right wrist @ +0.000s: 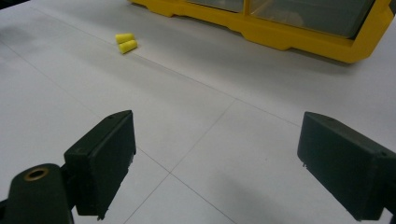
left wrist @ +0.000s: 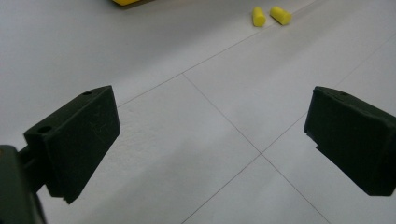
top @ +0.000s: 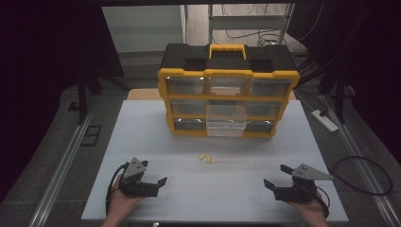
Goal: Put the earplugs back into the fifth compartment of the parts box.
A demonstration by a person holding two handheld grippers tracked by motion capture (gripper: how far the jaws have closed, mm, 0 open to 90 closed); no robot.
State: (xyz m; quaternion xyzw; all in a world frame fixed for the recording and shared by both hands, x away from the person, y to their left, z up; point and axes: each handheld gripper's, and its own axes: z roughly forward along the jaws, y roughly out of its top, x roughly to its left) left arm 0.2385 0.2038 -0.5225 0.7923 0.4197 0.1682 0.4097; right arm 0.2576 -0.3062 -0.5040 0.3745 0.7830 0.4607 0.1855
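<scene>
Two small yellow earplugs lie side by side on the white table, a little in front of a yellow-and-black drawer organizer. Its bottom middle clear drawer is pulled out. My left gripper rests near the front left of the table, open, with nothing between its jaws; the earplugs lie far ahead of it. My right gripper sits at the front right, open and empty as well, with the earplugs ahead to its left and the organizer beyond.
Dark curtains flank the table. A white power strip and cables lie on the floor to the right. A metal rail runs along the floor on the left. Bare tabletop lies between the two grippers.
</scene>
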